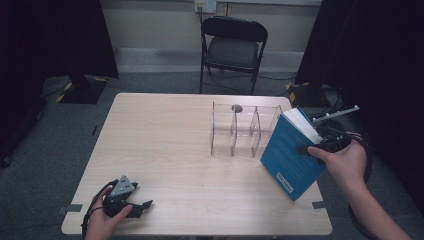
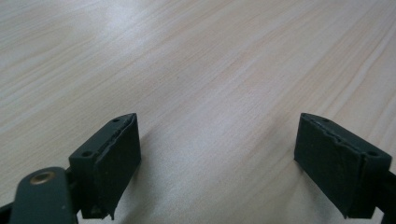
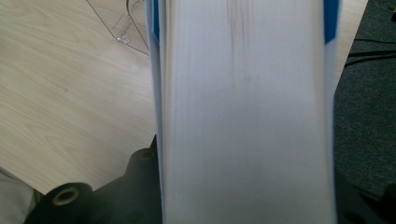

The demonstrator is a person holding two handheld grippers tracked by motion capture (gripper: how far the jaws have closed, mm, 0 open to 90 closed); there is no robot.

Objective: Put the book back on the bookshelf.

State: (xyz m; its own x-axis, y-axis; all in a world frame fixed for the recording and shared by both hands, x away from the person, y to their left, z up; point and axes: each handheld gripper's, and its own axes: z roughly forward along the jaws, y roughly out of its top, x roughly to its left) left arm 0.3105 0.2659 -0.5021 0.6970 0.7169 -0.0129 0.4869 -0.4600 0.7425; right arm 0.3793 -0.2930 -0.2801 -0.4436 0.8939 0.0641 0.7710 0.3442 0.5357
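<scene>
The right gripper [image 1: 327, 143] clamps a thick blue paperback book [image 1: 290, 155], tilted beside the clear acrylic divider rack [image 1: 245, 131]. The left gripper [image 1: 142, 207], jaws wide apart, rests on the pale woodgrain tabletop [image 1: 165, 140].

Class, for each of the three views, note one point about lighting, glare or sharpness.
High view: dim and soft, the edges dark, with the clear divider rack faint against the table. Left gripper view: a pale sheen on the wood near the top, and the left gripper casts soft shadows. Right gripper view: the blue book is so close that its page edges blur.
</scene>
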